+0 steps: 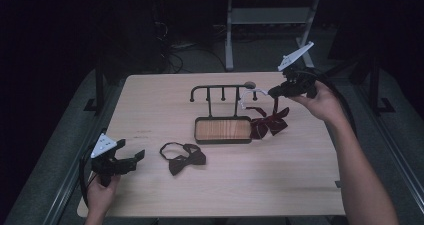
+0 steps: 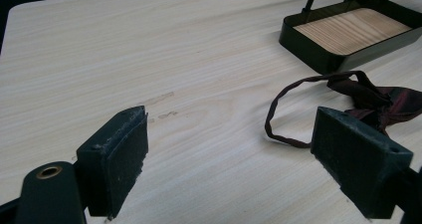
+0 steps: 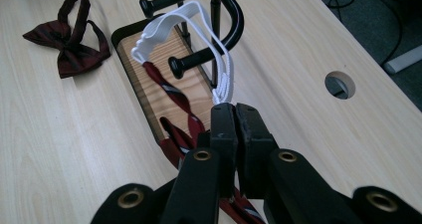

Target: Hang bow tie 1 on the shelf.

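A black rack (image 1: 222, 87) with pegs stands on a wood-floored tray (image 1: 197, 131) at mid table. My right gripper (image 1: 272, 91) hovers at the rack's right end, shut on the white elastic strap (image 3: 169, 20) of a red striped bow tie (image 1: 270, 124). The strap stretches from the right gripper (image 3: 234, 109) past two pegs of the rack (image 3: 234, 20), and the striped tie (image 3: 174, 139) hangs below over the tray's edge. A dark bow tie (image 1: 186, 157) lies flat in front of the tray. My left gripper (image 1: 140, 156) rests open left of it, and the dark bow tie (image 2: 378, 102) lies beyond its right jaw.
The tray (image 2: 323, 55) sits ahead and right of the left gripper (image 2: 229, 124). A round cable hole (image 3: 340, 84) is cut in the tabletop behind the rack. Table legs and cables stand on the dark floor past the far edge.
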`<action>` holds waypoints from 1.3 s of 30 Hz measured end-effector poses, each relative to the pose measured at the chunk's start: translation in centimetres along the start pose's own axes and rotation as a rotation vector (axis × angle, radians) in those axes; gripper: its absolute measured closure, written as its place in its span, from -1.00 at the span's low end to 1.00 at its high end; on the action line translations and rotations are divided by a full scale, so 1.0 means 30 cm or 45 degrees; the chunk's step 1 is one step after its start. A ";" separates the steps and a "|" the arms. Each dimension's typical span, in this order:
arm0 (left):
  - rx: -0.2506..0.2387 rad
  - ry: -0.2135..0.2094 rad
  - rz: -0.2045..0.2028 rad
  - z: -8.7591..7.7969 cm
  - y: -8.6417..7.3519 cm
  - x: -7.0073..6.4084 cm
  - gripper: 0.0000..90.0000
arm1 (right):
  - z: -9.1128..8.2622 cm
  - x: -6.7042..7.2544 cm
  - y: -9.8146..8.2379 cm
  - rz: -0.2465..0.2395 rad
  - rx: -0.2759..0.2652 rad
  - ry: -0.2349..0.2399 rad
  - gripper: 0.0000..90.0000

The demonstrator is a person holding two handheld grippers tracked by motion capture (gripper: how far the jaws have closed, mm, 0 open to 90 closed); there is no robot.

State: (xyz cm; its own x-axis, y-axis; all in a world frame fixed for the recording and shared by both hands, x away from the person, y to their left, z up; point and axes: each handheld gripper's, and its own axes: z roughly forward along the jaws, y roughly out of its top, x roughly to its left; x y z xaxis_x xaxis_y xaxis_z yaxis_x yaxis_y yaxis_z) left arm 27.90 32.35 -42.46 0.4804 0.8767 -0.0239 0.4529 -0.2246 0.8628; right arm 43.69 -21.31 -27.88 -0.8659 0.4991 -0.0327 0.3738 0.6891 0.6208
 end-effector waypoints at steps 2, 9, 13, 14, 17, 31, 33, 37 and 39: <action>0.003 -0.002 0.005 -0.001 0.000 -0.001 -0.68 | 0.003 0.000 -0.007 -0.002 -0.004 -0.002 0.91; 0.002 -0.018 0.009 -0.001 0.000 -0.005 -0.68 | 0.020 0.002 -0.026 -0.012 0.012 -0.003 0.88; 0.002 -0.023 0.016 -0.001 0.000 -0.005 -0.68 | 0.029 0.005 -0.028 -0.007 0.023 -0.002 0.87; 0.002 -0.024 0.017 -0.001 0.000 -0.005 -0.68 | 0.031 0.006 -0.028 -0.010 0.026 -0.005 0.87; 0.000 -0.024 0.016 -0.003 0.001 -0.005 -0.68 | 0.035 0.009 -0.026 -0.018 0.025 -0.013 0.84; 0.002 -0.032 0.031 -0.006 0.002 -0.008 -0.68 | 0.015 0.030 -0.061 -0.004 -0.002 -0.016 0.65; 0.001 -0.035 0.034 -0.006 0.003 -0.008 -0.68 | 0.012 0.042 -0.066 -0.008 -0.007 -0.002 0.64; 0.007 -0.035 0.040 -0.007 0.004 -0.011 -0.68 | 0.012 0.073 -0.082 -0.038 -0.017 0.000 0.59; 0.007 -0.040 0.042 -0.007 0.004 -0.012 -0.68 | 0.011 0.080 -0.086 -0.042 -0.018 0.002 0.58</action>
State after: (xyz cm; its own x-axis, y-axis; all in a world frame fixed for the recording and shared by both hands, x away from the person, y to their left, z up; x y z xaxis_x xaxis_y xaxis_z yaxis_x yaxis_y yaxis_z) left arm 27.62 32.10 -42.23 0.5186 0.8550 -0.0111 0.4405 -0.2560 0.8605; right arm 40.76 -21.72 -29.83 -0.8783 0.4753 -0.0520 0.3403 0.6979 0.6302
